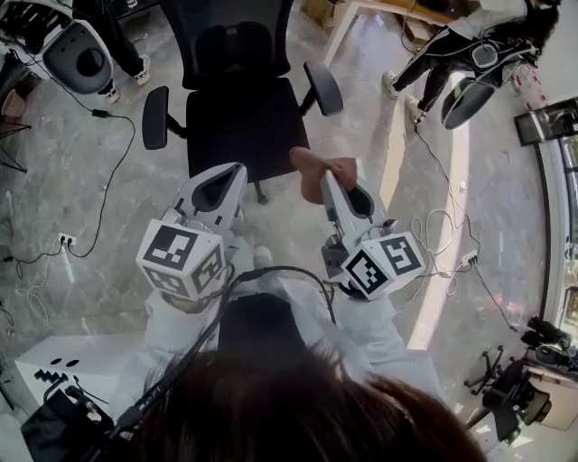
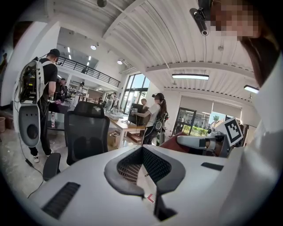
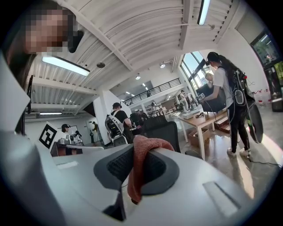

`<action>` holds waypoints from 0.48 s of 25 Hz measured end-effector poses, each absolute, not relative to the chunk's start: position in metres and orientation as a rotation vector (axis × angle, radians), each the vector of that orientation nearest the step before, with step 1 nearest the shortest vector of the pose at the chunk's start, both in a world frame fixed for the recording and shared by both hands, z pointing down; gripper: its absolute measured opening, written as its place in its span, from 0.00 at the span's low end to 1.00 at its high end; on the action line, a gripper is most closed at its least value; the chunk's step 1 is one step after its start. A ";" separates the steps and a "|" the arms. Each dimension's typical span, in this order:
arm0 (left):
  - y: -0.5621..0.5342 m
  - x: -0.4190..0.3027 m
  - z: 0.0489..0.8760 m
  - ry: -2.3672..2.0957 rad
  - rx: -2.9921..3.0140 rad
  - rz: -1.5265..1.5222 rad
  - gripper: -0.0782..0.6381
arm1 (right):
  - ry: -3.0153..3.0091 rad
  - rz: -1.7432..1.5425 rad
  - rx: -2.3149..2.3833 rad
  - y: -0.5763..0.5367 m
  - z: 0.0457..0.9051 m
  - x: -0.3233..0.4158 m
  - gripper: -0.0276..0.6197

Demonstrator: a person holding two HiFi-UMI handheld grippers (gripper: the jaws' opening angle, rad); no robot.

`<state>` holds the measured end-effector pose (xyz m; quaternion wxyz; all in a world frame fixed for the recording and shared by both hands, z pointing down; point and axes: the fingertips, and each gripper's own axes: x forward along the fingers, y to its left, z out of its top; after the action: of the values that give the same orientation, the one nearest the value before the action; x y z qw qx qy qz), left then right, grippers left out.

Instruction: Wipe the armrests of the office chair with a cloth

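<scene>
Open office with a pale, veined floor crossed by loose cables; a light wooden surface sits at the upper edge of the head view. Other people stand at the upper left and upper right.

A black office chair occupies the upper centre, its seat facing the wearer. One armrest lies left of the seat in the frame, the other armrest right of it.

The right gripper, at centre frame, pinches a reddish-brown cloth that folds over its tip. It hangs near the seat's front edge and below the right-hand armrest, touching neither.

The left gripper, at centre left, has its jaws pressed together on nothing.

Progress, as judged: the cloth is in hand but rests on no armrest, so wiping looks not yet begun. Both armrests remain to be done.

Not legible: whether the armrests are dusty or clean, since the pads look uniformly dark. The chair's base is largely hidden beneath the seat and grippers. The wearer's hair fills the bottom of the frame.
</scene>
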<state>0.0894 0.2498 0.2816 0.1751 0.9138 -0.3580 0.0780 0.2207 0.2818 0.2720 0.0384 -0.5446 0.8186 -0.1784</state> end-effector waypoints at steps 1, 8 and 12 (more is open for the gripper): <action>0.240 0.091 0.285 -1.005 2.588 0.227 0.11 | 2.509 -0.560 -1.679 0.273 0.276 0.221 0.09; 0.128 0.116 0.298 -0.935 2.605 0.253 0.11 | 2.454 -0.586 -1.738 0.166 0.292 0.244 0.09; 0.053 0.123 0.300 -0.895 2.636 0.273 0.11 | 2.420 -0.577 -1.778 0.089 0.296 0.251 0.09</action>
<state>0.1235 0.0532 0.2999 0.1715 0.9285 -0.3152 0.0961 0.2506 0.0892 0.2960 0.0419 -0.5810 0.7907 -0.1886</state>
